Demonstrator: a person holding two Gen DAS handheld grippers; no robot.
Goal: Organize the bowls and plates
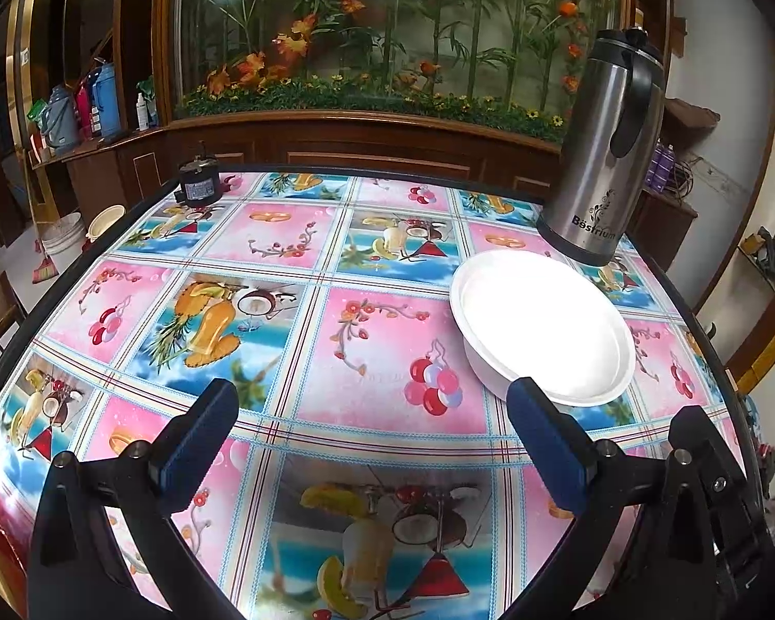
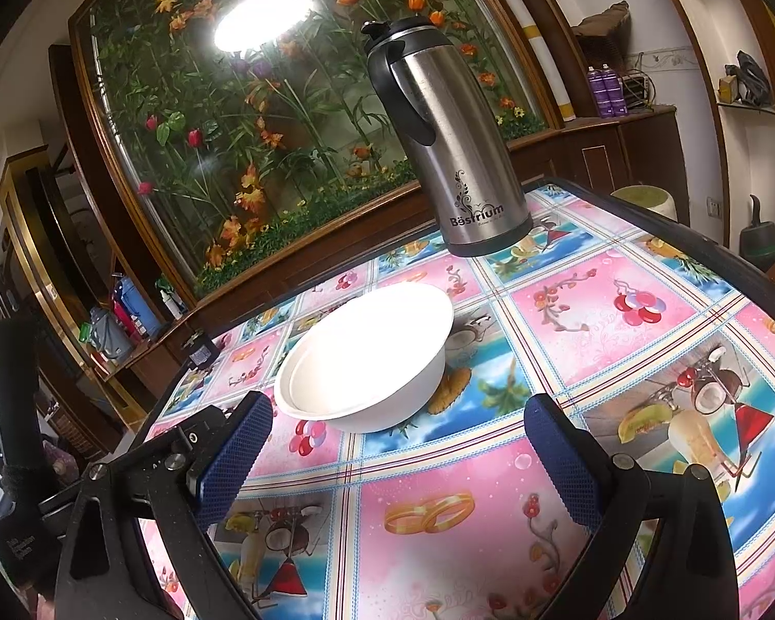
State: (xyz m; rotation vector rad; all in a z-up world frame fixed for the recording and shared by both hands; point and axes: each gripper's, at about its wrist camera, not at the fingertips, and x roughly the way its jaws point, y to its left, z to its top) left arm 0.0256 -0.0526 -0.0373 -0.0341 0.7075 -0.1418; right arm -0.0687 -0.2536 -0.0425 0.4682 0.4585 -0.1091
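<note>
A white plate lies on top of a white bowl on the table; in the left wrist view the plate is at the right, just beyond my right fingertip. My left gripper is open and empty above the tablecloth, left of the stack. In the right wrist view the plate and the bowl sit ahead and slightly left. My right gripper is open and empty, just short of the bowl.
A steel thermos jug stands right behind the stack, also in the right wrist view. A small black device sits at the table's far left edge. The colourful tablecloth covers the table. A wooden cabinet stands beyond.
</note>
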